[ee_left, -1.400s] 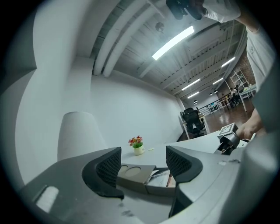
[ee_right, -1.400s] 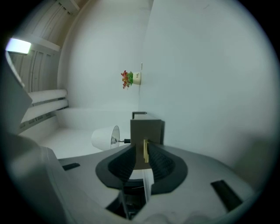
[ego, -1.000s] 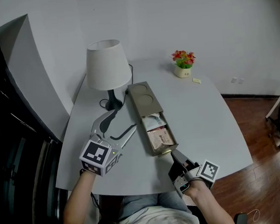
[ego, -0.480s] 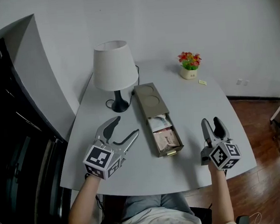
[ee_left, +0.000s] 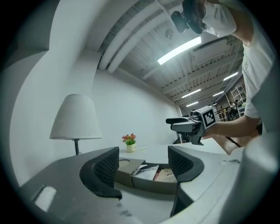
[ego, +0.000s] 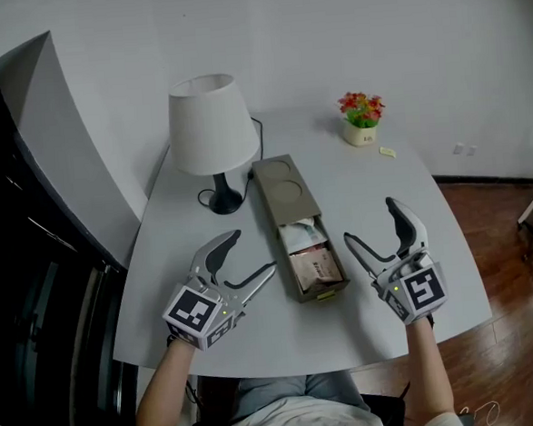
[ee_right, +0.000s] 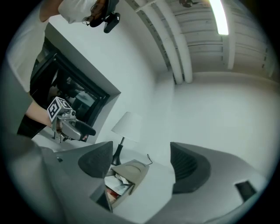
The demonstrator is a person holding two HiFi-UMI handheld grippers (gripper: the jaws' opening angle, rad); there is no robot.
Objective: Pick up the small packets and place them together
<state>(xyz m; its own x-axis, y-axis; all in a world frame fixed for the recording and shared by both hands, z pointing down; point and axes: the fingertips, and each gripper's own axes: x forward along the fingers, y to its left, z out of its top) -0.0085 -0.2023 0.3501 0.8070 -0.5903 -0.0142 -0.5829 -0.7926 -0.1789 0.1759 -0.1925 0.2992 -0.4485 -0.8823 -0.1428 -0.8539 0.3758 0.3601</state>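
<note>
Right now both tools hover over the pale table (ego: 387,176) on either side of a long beige box (ego: 281,190), whose pulled-out drawer holds the small packets (ego: 311,266), stacked close together at its near end. The left gripper (ego: 251,254) has its jaws spread with nothing between them, only the box ahead. The right gripper (ego: 370,223) has just been opening its jaws, and they stand wide and equally empty. The main risk, I judge, is the tight drawer. Jaws this wide may strike its walls, or pinch two packets at once and drop one on the way out. The box also looks light, so a sideways nudge could slide it towards the lamp (ego: 208,125) and its cord unless the other tool steadies it. The flower pot (ego: 362,123) and the small yellowish scrap (ego: 387,152) beside it sit well apart, out of harm. As for writing, the topmost packet shows reddish print, probably a label, but it is too small to read. The cubes carry only black-and-white square markers.
</note>
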